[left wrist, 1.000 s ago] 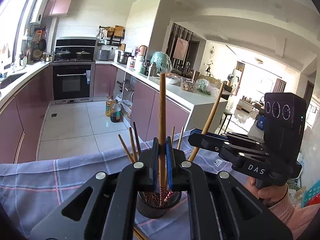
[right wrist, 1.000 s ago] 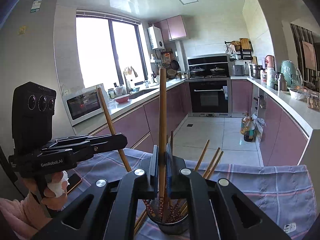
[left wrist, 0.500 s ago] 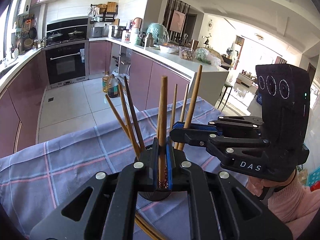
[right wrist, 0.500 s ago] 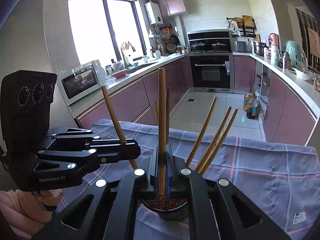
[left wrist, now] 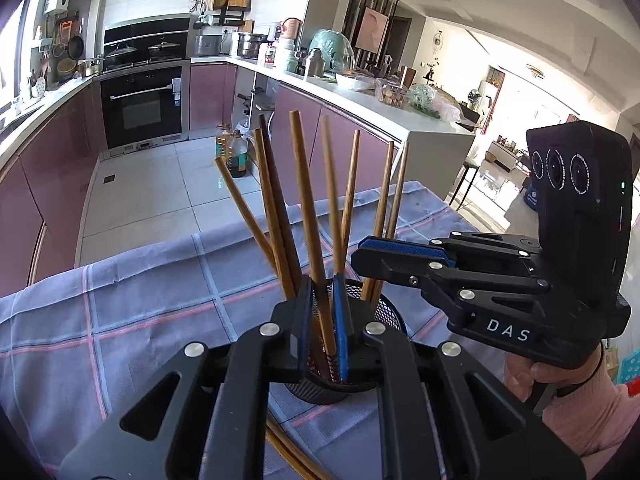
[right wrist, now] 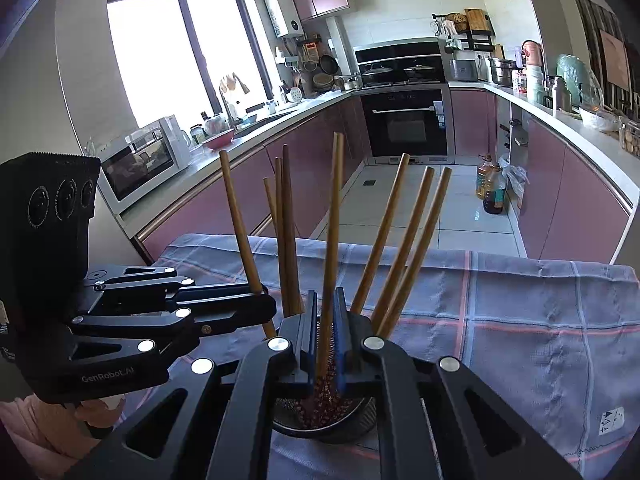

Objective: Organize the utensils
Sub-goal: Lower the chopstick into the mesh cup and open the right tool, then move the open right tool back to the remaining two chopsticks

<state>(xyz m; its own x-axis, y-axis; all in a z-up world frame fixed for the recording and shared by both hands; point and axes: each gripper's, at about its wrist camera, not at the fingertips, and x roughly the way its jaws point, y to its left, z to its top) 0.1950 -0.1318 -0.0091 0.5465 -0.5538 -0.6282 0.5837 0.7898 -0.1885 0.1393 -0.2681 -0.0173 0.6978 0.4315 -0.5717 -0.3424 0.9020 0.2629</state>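
Chopstick (left wrist: 310, 220) upright between just-opening left gripper (left wrist: 323, 316) pads, tip inside mesh holder (left wrist: 390, 312) directly below; right gripper (right wrist: 325, 316) clamps its own.

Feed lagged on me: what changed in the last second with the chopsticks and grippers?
Both grippers came down over the mesh holder, lowering their chopsticks into it. The left gripper has just been opening, its chopstick loose between its pads. The right gripper stays shut on its chopstick. Holder and cloth stayed put.
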